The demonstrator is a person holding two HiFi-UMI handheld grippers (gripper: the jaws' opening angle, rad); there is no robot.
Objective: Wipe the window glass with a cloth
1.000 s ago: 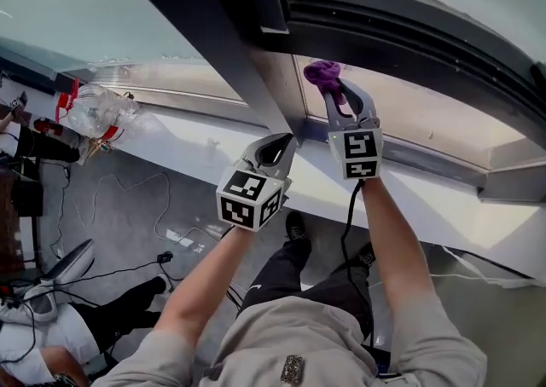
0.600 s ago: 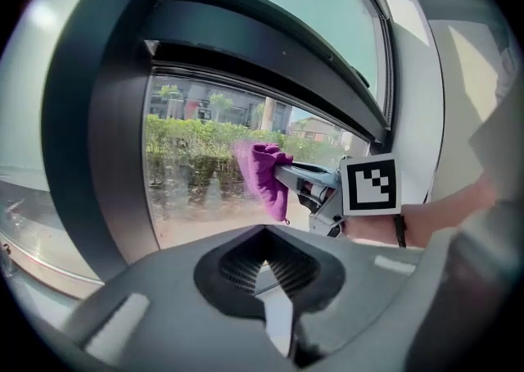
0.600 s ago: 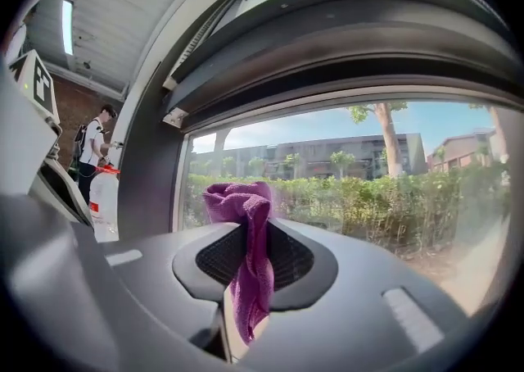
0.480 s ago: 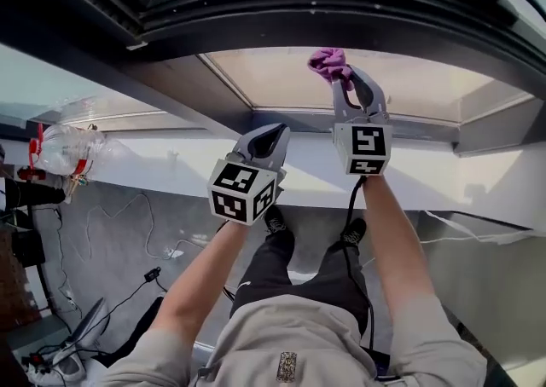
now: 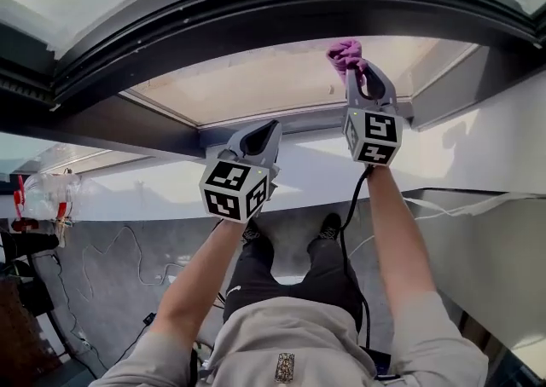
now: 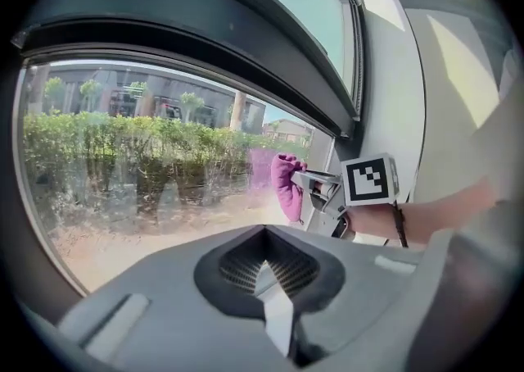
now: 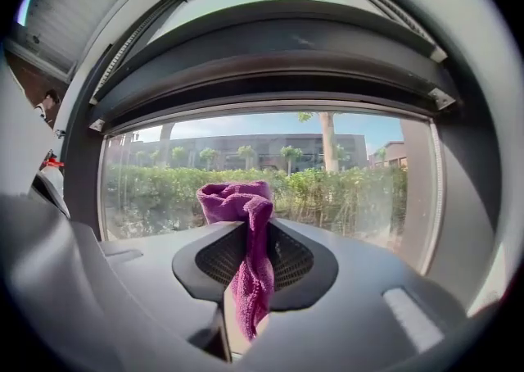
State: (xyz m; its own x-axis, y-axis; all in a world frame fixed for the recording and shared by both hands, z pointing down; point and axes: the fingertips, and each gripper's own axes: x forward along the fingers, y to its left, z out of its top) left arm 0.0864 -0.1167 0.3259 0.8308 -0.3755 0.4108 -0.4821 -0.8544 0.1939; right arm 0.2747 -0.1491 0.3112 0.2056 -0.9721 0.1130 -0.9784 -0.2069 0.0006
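Note:
A purple cloth (image 5: 345, 54) is bunched at the tip of my right gripper (image 5: 356, 75), which is shut on it and holds it up at the window glass (image 5: 281, 78) near the pane's right side. In the right gripper view the cloth (image 7: 244, 231) hangs down between the closed jaws in front of the pane (image 7: 344, 174). The left gripper view shows the cloth (image 6: 286, 186) touching or nearly touching the glass (image 6: 139, 157). My left gripper (image 5: 258, 140) is shut with nothing in it, lower and to the left, near the bottom frame.
A dark window frame (image 5: 256, 10) runs above the pane and a dark post (image 5: 452, 78) stands at its right. A white sill (image 5: 153, 189) lies below. A clear plastic bag (image 5: 47, 189) sits on the sill at far left. Cables trail on the grey floor (image 5: 111, 274).
The head view has swung, so the pane now sits higher and more central. My right gripper with the cloth has stayed raised at the glass; the left gripper stays low and shut.

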